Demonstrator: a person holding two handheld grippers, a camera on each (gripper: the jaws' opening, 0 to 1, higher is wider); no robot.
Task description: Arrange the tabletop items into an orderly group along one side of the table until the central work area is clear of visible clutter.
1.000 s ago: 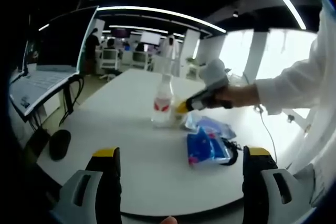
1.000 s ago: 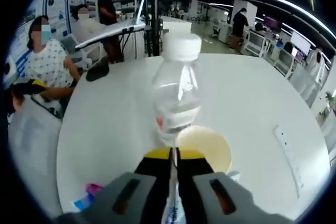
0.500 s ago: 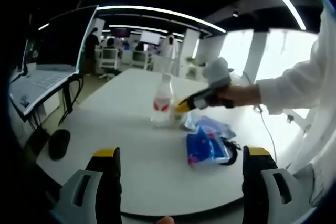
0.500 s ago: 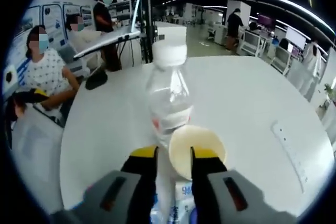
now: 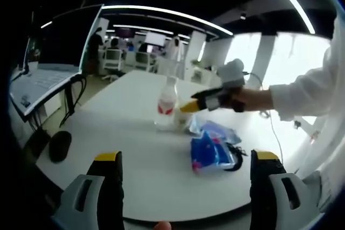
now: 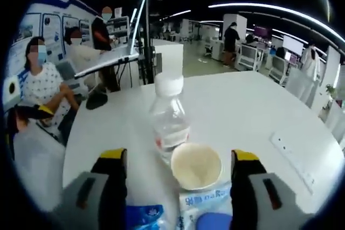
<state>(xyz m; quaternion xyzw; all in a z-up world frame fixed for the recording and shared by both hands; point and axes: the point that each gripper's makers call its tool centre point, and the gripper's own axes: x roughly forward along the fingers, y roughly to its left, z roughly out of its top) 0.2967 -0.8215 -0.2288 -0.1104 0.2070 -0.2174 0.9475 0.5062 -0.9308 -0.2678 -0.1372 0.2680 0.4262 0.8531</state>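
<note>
A clear water bottle point(image 5: 167, 105) with a white cap and red label stands upright on the white table point(image 5: 124, 149). A cream paper cup point(image 6: 195, 165) stands right beside the bottle point(image 6: 170, 119). Blue snack packets point(image 5: 210, 152) lie just right of them, with a black cord point(image 5: 235, 160) alongside. My left gripper point(image 5: 186, 157) hovers open over the table's near edge, nothing between its jaws. My right gripper point(image 6: 178, 155) is open, its jaws standing wide either side of the cup without touching it; a hand in a white sleeve holds this gripper point(image 5: 190, 106) in the left gripper view.
A black mouse point(image 5: 59, 146) lies at the table's left edge beside a raised laptop point(image 5: 40, 82). A white power strip point(image 6: 291, 157) lies on the far side. People sit beyond the table edge point(image 6: 40, 79). Blue packets point(image 6: 143, 216) lie below the right gripper.
My right gripper went from shut at the cup's rim to wide open and drew back, leaving the cup standing beside the bottle. The left gripper stayed put.
</note>
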